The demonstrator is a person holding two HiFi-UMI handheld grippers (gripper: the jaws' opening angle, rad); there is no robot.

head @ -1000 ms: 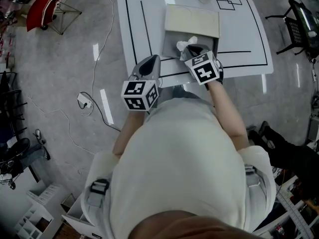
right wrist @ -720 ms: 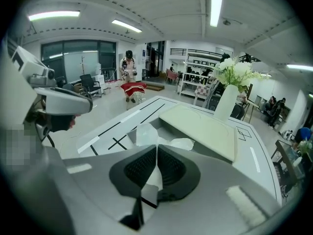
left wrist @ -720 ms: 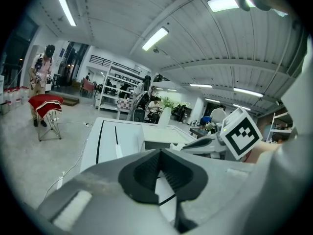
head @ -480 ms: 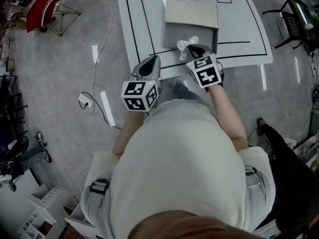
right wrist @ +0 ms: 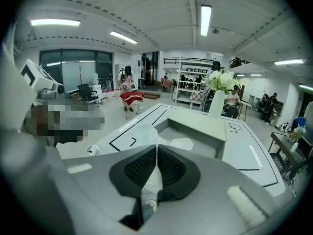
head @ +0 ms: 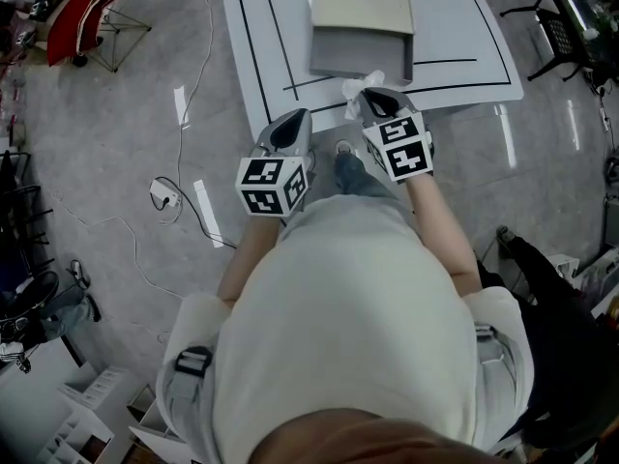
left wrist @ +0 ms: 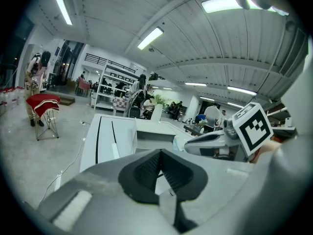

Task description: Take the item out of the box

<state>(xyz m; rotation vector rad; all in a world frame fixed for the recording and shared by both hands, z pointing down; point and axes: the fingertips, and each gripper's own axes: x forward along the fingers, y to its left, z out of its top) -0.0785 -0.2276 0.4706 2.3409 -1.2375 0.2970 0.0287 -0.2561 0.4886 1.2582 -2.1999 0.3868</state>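
The grey box [head: 356, 54] stands open on the white table [head: 464, 42], its pale lid [head: 363, 8] folded back on the far side. My right gripper [head: 375, 96] is just in front of the box at the table's near edge, shut on a crumpled clear plastic-wrapped item [head: 360, 86]. In the right gripper view that item [right wrist: 145, 137] sticks out past the gripper [right wrist: 155, 166], with the box [right wrist: 195, 131] beyond it. My left gripper [head: 290, 124] hangs left of the box, off the table edge; its pads [left wrist: 146, 168] meet with nothing between them.
Black lines mark the table top. A vase of white flowers [right wrist: 218, 99] stands at the table's far end. On the floor are a red stool [head: 85, 13], a white cable [head: 179, 196] and a black chair [head: 571, 17]. People stand far off.
My right gripper has drawn back from over the box toward the near table edge, bringing the plastic-wrapped item out with it. The left gripper has stayed put.
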